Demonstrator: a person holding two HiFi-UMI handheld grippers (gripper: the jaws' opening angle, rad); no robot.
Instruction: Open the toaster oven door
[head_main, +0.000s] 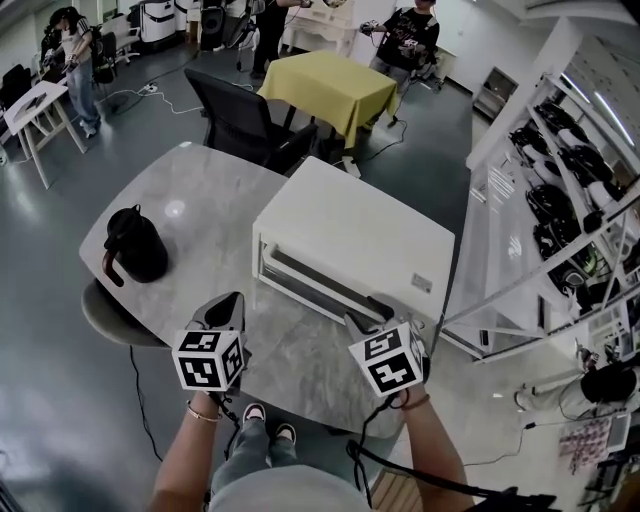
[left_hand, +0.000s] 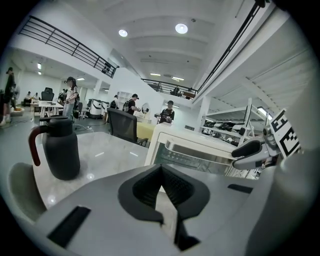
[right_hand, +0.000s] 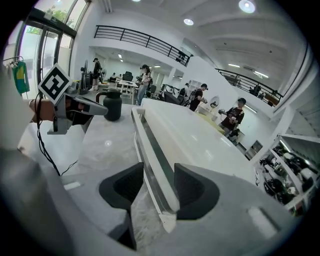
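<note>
A white toaster oven (head_main: 360, 235) stands on the marble table (head_main: 200, 200), its closed glass door (head_main: 315, 282) facing me. My right gripper (head_main: 365, 313) is at the door's right end. In the right gripper view its jaws (right_hand: 159, 185) are open, with the door's long handle bar (right_hand: 150, 155) running between them and a gap on the left side. Empty and shut, my left gripper (head_main: 228, 305) hovers over the table in front of the door's left part. The left gripper view shows its pads (left_hand: 162, 187) meeting, the oven (left_hand: 195, 155) ahead and the right gripper (left_hand: 250, 152) beside it.
A black carafe (head_main: 135, 245) stands on the table's left side. A grey stool (head_main: 105, 320) sits at the table's left edge and a black office chair (head_main: 245, 120) behind it. A white rack (head_main: 570, 200) stands close on the right. People move far off.
</note>
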